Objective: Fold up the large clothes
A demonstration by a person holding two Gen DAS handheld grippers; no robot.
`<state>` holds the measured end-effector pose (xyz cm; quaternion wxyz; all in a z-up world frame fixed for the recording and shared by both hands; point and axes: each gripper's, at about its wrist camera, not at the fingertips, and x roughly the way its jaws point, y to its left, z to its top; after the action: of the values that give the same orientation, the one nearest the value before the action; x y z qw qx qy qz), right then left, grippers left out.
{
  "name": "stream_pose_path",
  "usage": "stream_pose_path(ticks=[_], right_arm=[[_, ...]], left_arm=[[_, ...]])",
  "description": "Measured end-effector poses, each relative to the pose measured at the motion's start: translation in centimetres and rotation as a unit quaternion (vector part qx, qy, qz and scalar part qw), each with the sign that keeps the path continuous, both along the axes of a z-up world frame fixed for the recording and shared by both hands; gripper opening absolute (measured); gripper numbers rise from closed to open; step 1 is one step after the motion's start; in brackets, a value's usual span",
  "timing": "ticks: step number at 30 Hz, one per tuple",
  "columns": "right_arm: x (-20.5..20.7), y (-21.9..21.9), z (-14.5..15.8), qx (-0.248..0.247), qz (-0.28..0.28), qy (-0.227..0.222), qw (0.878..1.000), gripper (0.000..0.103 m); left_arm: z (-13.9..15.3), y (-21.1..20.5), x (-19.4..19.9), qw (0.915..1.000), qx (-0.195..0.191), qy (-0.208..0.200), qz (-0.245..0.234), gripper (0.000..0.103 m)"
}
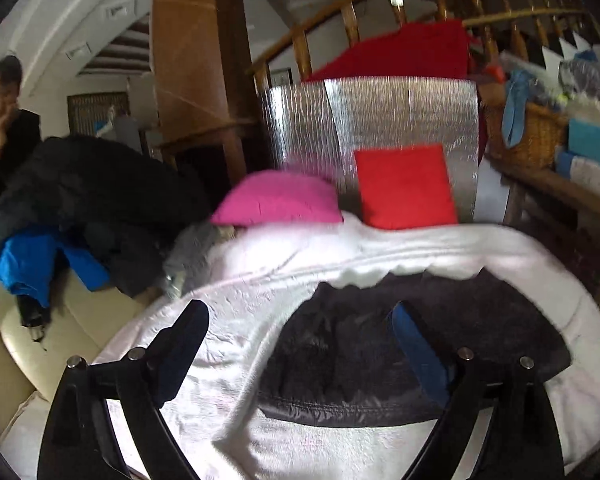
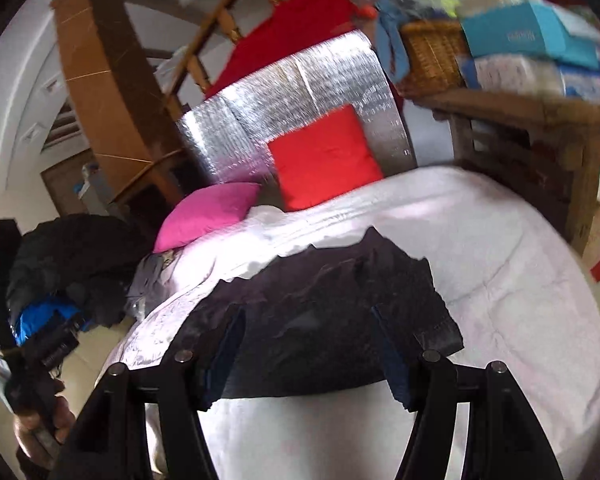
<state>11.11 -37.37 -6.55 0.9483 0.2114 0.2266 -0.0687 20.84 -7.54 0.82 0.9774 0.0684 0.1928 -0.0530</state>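
Dark quilted padded garment (image 1: 380, 360) flat on white fleece blanket (image 1: 500, 248), staged for folding. Left gripper (image 1: 300, 344) wide open, empty, hem at 6 o'clock. Right gripper (image 2: 308, 344) wide open, empty.

A folded garment (image 1: 400, 360) lies flat on the blanket (image 1: 240, 288) that covers the bed, with the left gripper (image 1: 300, 344) above its near left part and the right gripper (image 2: 304, 344) above its near edge. Behind it, at the head of the bed, two cushions sit side by side: one (image 1: 278, 200) lying to the left, the other (image 1: 406, 186) leaning on the foil panel (image 1: 380, 116). A heap of jackets (image 1: 80, 208) lies left of the bed, and a wicker basket (image 1: 524, 136) stands on a wooden shelf (image 2: 512, 108) to the right.
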Motion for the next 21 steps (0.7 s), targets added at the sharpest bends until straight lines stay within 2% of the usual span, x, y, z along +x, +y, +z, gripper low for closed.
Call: stream_pose_path(ticks=[4,9,15,21], right_arm=[[-3.0,2.5,2.9,-0.022,0.006,-0.023,0.999,0.069],[-5.4,5.5,5.0,-0.054,0.019,-0.039,0.998,0.070],[-7.1,8.2,6.2,-0.055,0.028,-0.049,0.997,0.070],[-8.2,11.6,7.0,-0.102,0.004,-0.040,0.994,0.071]], left_arm=[[2.5,0.9,-3.7,0.9996,-0.012,-0.025,0.003,0.096],[4.4,1.9,-7.1,0.9985,-0.008,-0.054,0.010,0.098],[5.1,3.2,-9.5,0.9982,-0.015,-0.057,0.013,0.103],[5.6,4.0,-11.4,0.9978,-0.003,-0.062,0.023,0.103]])
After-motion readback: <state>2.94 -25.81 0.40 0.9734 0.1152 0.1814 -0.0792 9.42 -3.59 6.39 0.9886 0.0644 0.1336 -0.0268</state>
